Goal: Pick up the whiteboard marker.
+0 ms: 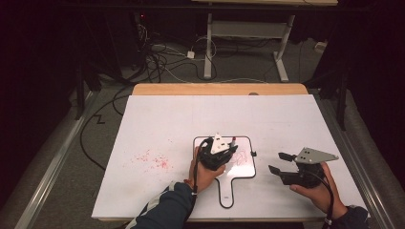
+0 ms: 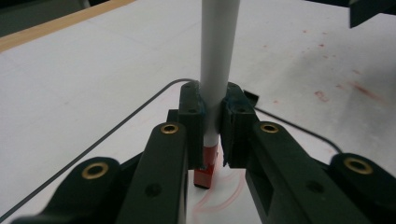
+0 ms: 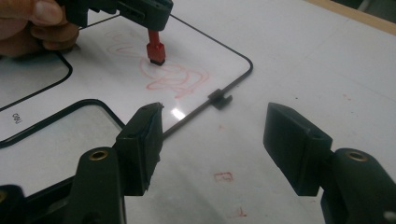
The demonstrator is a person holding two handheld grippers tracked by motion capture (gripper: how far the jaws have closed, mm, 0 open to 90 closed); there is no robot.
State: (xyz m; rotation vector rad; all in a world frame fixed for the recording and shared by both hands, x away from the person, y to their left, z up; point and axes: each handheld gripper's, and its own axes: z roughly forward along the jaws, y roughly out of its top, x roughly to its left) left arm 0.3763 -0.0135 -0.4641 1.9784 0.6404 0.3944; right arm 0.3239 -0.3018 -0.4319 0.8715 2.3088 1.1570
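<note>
The left tool (image 2: 212,135) pinches a smooth white cylindrical marker (image 2: 218,51); its red felt tip (image 3: 155,50) touches the glossy black-rimmed paddle-shaped whiteboard (image 3: 236,53) below. The right tool (image 3: 215,140) is spread, empty, beside that board's rim.

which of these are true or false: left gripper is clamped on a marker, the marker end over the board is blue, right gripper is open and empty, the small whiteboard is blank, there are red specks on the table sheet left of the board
1. The left gripper is clamped on a marker. True.
2. The marker end over the small whiteboard is blue. False: the end is red.
3. The right gripper is open and empty. True: its jaws stand apart with nothing between them.
4. The small whiteboard is blank. False: red scribbles lie on it under the marker end.
5. Red specks mark the white table sheet left of the board. True.
</note>
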